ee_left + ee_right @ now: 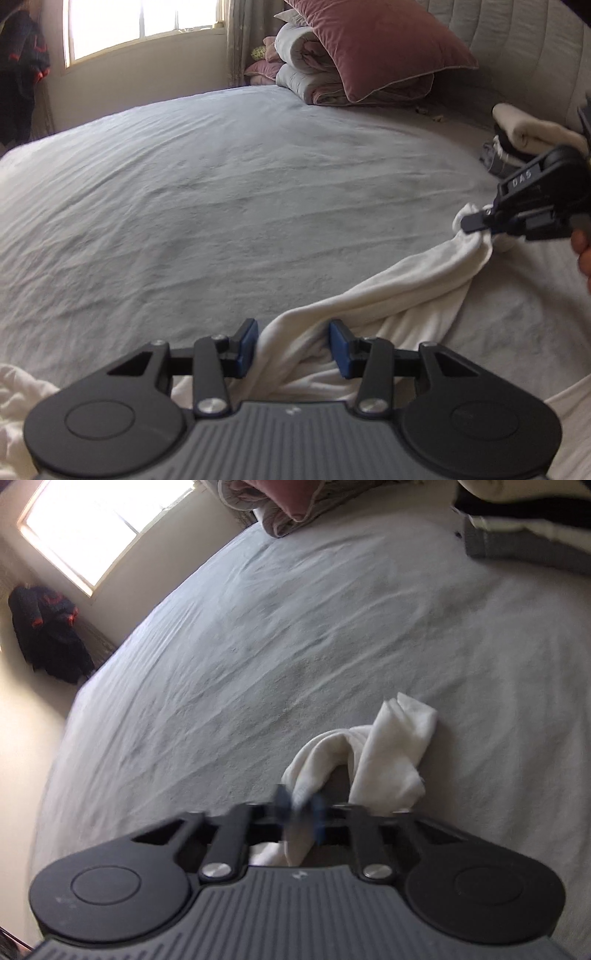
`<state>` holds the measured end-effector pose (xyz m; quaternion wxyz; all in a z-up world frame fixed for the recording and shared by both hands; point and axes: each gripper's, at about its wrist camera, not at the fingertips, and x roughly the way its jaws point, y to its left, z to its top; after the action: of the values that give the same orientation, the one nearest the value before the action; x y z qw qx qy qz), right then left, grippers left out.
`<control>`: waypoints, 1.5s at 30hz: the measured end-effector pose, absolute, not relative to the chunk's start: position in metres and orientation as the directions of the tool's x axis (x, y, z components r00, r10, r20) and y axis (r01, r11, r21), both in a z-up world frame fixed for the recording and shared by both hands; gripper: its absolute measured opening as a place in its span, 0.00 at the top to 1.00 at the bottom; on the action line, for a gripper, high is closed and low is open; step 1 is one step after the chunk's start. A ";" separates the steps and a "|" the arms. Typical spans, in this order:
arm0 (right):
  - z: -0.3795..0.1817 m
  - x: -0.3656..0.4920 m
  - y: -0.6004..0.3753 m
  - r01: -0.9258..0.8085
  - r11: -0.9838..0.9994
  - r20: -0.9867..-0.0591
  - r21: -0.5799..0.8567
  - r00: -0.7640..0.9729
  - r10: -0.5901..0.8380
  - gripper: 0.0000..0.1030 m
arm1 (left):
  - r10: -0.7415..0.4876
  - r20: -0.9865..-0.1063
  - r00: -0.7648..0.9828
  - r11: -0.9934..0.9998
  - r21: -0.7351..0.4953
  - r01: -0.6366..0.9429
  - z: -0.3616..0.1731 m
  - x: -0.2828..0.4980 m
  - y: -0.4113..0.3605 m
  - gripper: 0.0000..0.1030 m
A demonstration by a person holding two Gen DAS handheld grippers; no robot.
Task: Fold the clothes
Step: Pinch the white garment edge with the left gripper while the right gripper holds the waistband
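The right claw (476, 224) pinched the white garment (388, 295) by a small bunch; the left claw (291, 349) stood wide around it. That thin grip could slip, dropping it onto the bed (221, 184).

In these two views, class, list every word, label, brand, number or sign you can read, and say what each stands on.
"DAS": raised letters on the black body of the right gripper, seen in the left wrist view.
A small pale mark on the grey ribbed housing of the left gripper: too small to read.
The like mark in the right wrist view: too small to read.
No text on the white garment, the bed or the pillow.
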<state>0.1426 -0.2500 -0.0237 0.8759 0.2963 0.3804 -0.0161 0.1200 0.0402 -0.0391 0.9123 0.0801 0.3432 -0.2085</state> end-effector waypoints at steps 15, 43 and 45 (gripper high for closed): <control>0.026 0.136 -0.247 0.095 0.902 -0.518 0.420 0.841 0.153 0.93 | -0.285 -0.534 0.796 0.944 -0.015 0.328 0.002 0.116 0.038 0.96; 0.004 0.124 -0.328 0.291 0.818 -0.695 0.496 0.698 0.173 0.49 | -0.567 -0.699 0.435 0.693 -0.120 0.711 -0.018 0.055 0.031 0.77; 0.001 0.124 -0.334 0.327 0.801 -0.694 0.501 0.705 0.146 0.49 | -0.562 -0.687 0.460 0.711 -0.119 0.693 -0.015 0.061 0.029 0.76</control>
<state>0.1244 -0.3336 0.0008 0.8695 0.3109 0.3804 -0.0523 0.0609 0.0293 -0.0152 0.8496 0.0891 0.3658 -0.3694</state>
